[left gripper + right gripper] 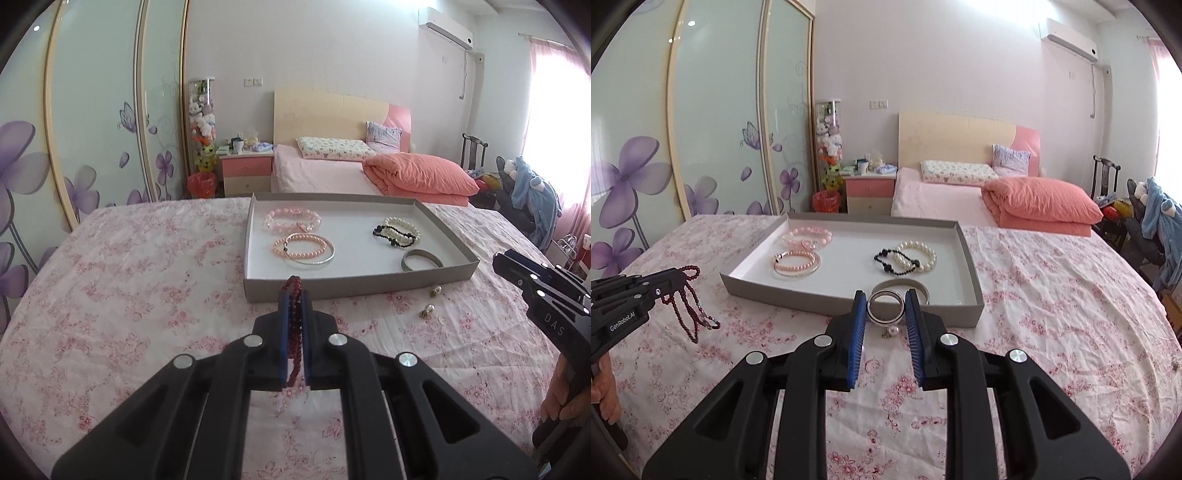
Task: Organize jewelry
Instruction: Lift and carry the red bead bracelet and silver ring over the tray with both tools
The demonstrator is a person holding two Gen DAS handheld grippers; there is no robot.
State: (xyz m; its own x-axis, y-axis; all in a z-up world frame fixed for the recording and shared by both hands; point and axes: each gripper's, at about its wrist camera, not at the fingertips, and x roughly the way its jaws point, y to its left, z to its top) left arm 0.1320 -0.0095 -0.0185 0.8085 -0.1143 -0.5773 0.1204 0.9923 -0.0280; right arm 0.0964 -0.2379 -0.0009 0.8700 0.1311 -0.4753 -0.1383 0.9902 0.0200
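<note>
Carrying both pieces forward, left fingers (pixel 295 314) pinch the red bead strand (pixel 293 332), right fingers (pixel 886 314) clamp a silver ring (pixel 885 308); lower each gently beyond the fingertips into the tray (pixel 971 266), avoiding snagged loops.

Bracelets (pixel 303 249) in tray (pixel 436 275); earrings (pixel 431 303) before tray on bedspread (pixel 147 295).

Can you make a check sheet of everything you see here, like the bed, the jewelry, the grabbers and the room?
Surface: bed with pink floral sheet.
Job's things: grey tray holding pink bead bracelets, white pearl bracelet, black bead bracelet, silver bangle; pearl earrings loose on sheet.
Clutter: nothing seen.
Grippers: left gripper shut on dark red bead bracelet; right gripper shut on silver ring.
Cables: cord under air conditioner.
Surroundings: flowered wardrobe, second bed, nightstand.
</note>
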